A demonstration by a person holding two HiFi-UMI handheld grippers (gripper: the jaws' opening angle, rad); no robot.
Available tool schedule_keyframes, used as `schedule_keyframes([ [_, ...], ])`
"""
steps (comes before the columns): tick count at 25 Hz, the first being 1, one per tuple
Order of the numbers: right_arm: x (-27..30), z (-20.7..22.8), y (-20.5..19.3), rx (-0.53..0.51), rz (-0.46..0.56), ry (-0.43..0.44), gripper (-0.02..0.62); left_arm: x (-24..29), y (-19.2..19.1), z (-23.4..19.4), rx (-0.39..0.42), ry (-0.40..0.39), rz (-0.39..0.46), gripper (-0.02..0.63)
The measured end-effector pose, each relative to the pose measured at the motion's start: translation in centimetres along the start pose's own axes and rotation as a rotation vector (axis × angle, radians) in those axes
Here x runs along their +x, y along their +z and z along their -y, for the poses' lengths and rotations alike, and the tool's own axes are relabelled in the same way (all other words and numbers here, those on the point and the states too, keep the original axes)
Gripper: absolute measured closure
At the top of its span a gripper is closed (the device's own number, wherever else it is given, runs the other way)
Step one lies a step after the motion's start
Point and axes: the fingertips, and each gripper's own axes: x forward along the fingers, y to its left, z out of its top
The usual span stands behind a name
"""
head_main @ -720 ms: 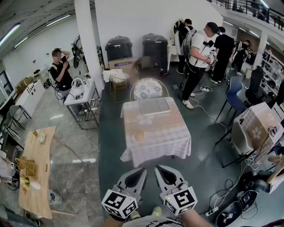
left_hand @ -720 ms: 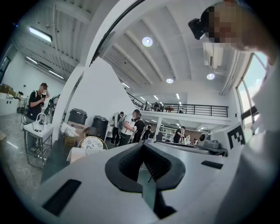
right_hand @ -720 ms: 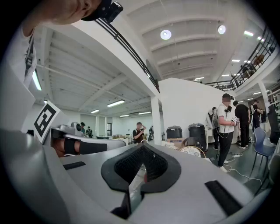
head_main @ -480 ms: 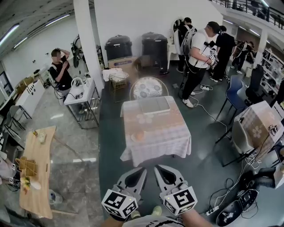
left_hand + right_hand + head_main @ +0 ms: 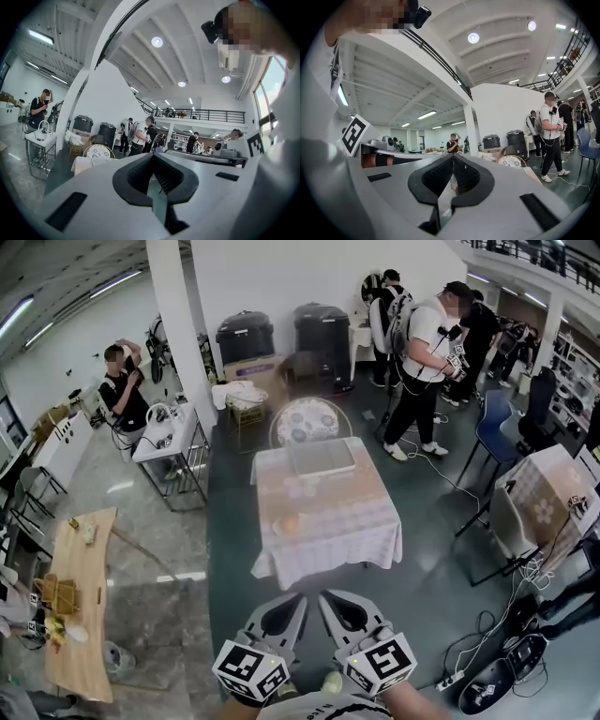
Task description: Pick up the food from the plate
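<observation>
A small table with a pale checked cloth [image 5: 328,512] stands ahead on the dark floor. On its near left part lies a plate [image 5: 280,531] holding an orange round piece of food [image 5: 290,523]. A flat pale tray [image 5: 321,457] rests on the table's far half. Both grippers are held low and close to the body, well short of the table. My left gripper [image 5: 298,599] is shut with nothing in it, and my right gripper [image 5: 325,596] is shut and empty too. In the left gripper view [image 5: 153,154] and the right gripper view [image 5: 453,155] the jaws meet at their tips.
A round patterned chair back [image 5: 307,422] stands behind the table. Two black bins [image 5: 323,329] sit by the white wall, next to a white pillar [image 5: 183,334]. People stand at the back right [image 5: 422,352] and left [image 5: 124,390]. A wooden table [image 5: 80,601] lies left; cables [image 5: 487,634] trail right.
The view has shifted slightly: the table sits a little higher and nearer. The people at the back right have moved a bit. Both grippers stay shut and close together.
</observation>
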Motion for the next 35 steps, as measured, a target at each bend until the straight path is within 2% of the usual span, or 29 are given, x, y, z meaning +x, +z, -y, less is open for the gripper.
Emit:
schedule_keyframes([
  [11,-1.5,3.0,-1.0,0.036,0.015,-0.013,0.581,2.3,-1.5,1.3,0.022,0.026,-0.028,0.600],
  [19,0.0,5.0,-1.6,0.067,0.005,-0.018,0.581,4.0,-1.7,-0.2,0.021,0.049,-0.042,0.600],
  [27,5.3,7.4,-2.5,0.067,-0.033,-0.036,0.581,7.4,-1.4,-5.1,0.014,0.034,-0.052,0.600],
  [35,13.9,10.5,-3.0,0.067,-0.050,-0.078,0.581,11.9,0.0,-13.1,0.002,0.000,-0.074,0.600],
])
